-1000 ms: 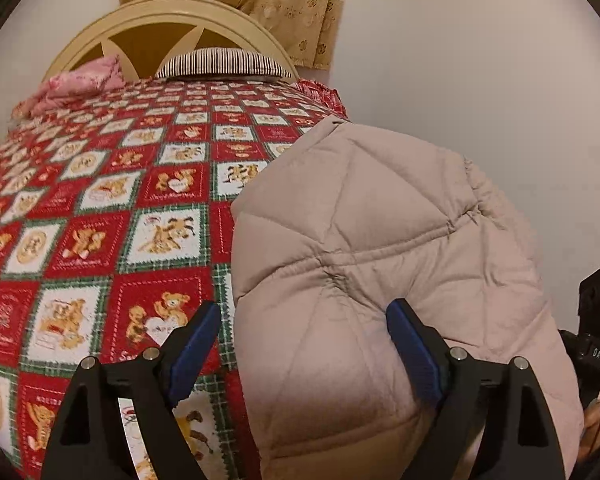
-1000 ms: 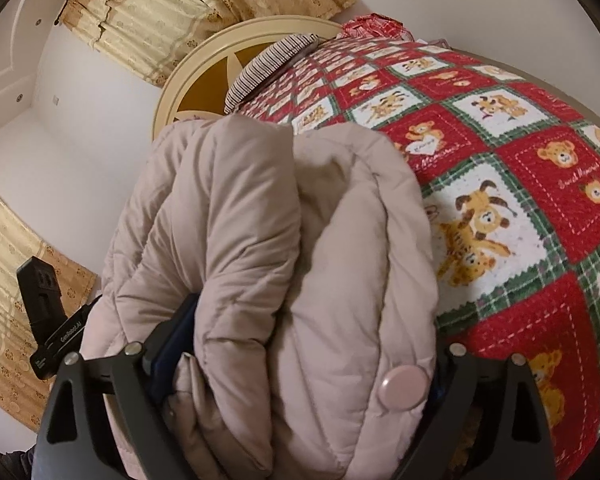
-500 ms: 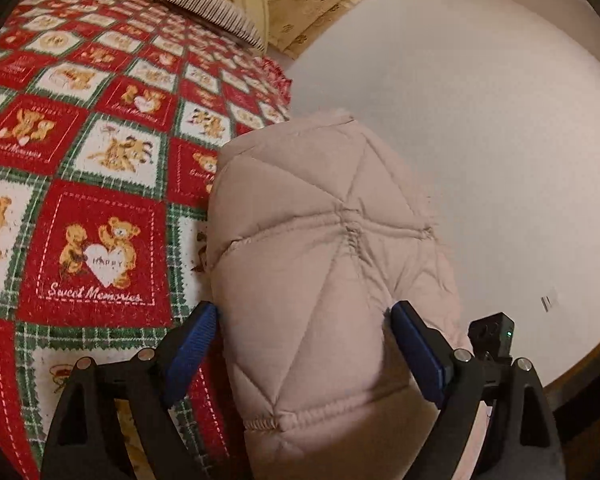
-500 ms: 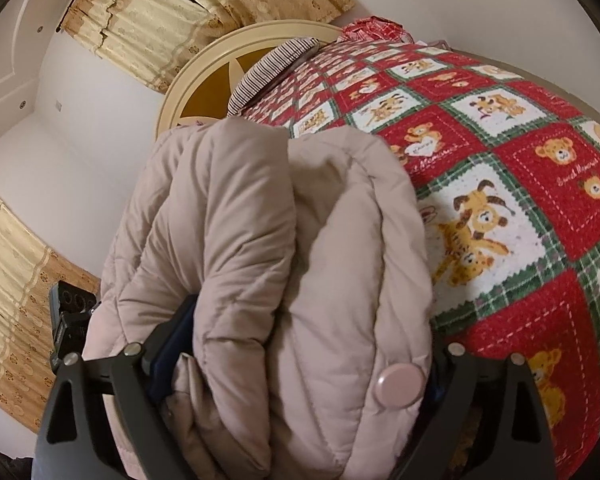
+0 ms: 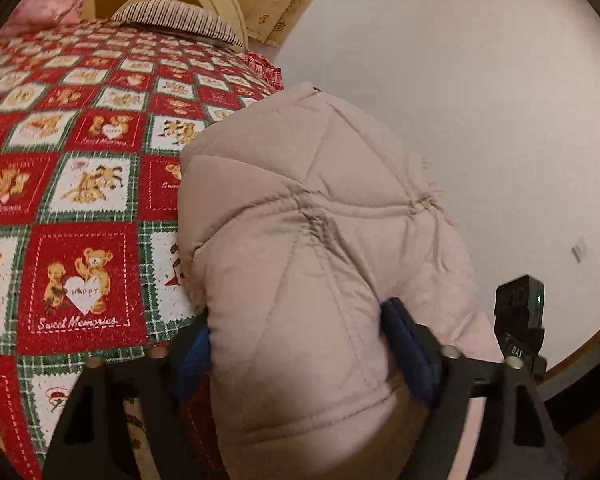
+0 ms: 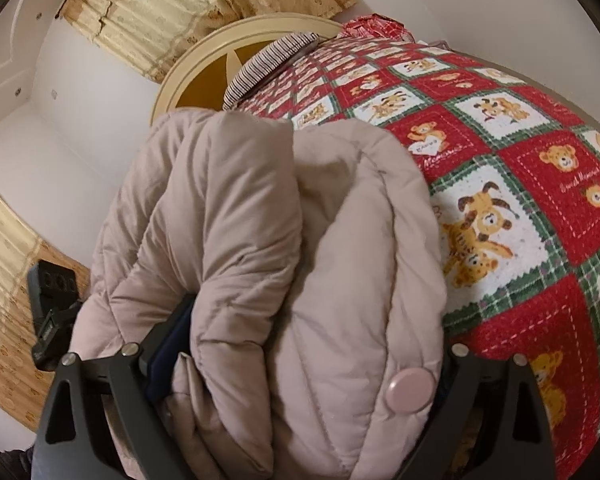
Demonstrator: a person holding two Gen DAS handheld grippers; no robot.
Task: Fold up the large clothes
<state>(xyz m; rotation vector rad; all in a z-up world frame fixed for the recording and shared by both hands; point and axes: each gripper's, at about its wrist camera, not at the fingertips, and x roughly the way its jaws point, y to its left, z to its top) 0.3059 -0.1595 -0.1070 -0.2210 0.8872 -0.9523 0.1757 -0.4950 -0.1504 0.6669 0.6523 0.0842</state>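
Note:
A beige quilted puffer jacket (image 5: 312, 248) is bundled in thick folds at the side of the bed. My left gripper (image 5: 300, 344) is shut on one end of the bundle, its blue pads pressed into the padding. In the right wrist view the same jacket (image 6: 268, 240) fills the middle, with a pink snap button (image 6: 410, 390) near the lower edge. My right gripper (image 6: 300, 364) is shut on the other end of the jacket. The padding hides most of both pairs of fingers. The bundle is held above the bed's edge.
The bed carries a red, green and white teddy-bear quilt (image 5: 80, 184). A striped pillow (image 5: 176, 20) and a pink cloth (image 5: 44, 12) lie by the cream headboard (image 6: 236, 52). A white wall (image 5: 480, 100) is close on the right. Patterned curtains (image 6: 148, 20) hang behind.
My left gripper has closed in on the jacket, its pads now sunk into the padding, and its view has swung. The right gripper keeps its hold and has barely moved.

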